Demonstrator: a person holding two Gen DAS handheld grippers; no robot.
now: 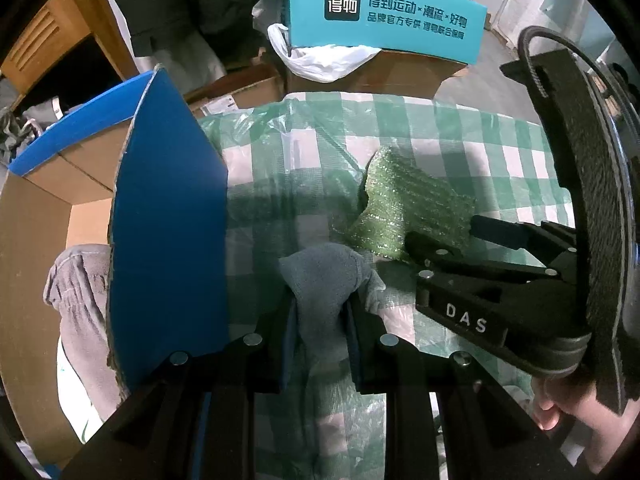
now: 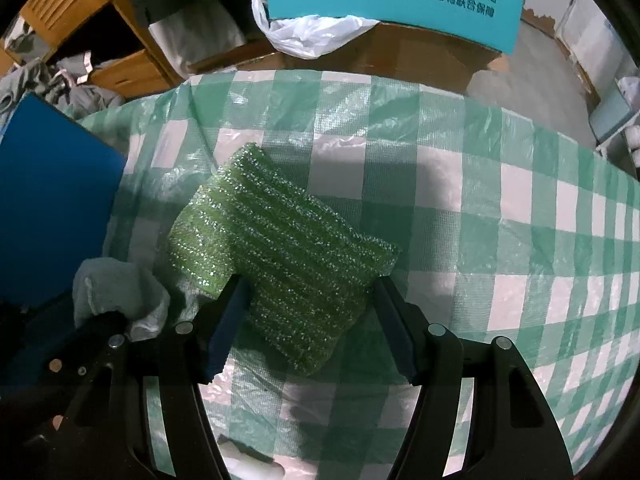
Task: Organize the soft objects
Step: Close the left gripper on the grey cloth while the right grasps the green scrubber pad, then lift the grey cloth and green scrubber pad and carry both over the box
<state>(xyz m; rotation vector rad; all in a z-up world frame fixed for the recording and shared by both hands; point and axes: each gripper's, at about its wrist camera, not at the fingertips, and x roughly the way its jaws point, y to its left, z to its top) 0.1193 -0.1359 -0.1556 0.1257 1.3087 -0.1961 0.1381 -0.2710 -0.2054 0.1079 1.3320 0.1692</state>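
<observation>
My left gripper [image 1: 320, 312] is shut on a grey cloth [image 1: 324, 276] and holds it just right of the blue flap [image 1: 168, 216] of a cardboard box [image 1: 36, 248]. Another grey cloth [image 1: 80, 300] lies inside that box. A green glittery sponge cloth [image 2: 280, 248] lies on the green checked table cover [image 2: 500, 208]. My right gripper [image 2: 310, 312] is open, its fingers on either side of the sponge's near end. The sponge also shows in the left wrist view [image 1: 412, 200], with the right gripper [image 1: 448, 236] at it. The held grey cloth also shows in the right wrist view [image 2: 116, 288].
A teal printed box [image 1: 384, 16] sits on a brown carton with a white plastic bag [image 1: 320, 60] behind the table. Wooden furniture [image 1: 52, 40] and dark clothes stand at the back left. The table's far edge drops to the floor on the right.
</observation>
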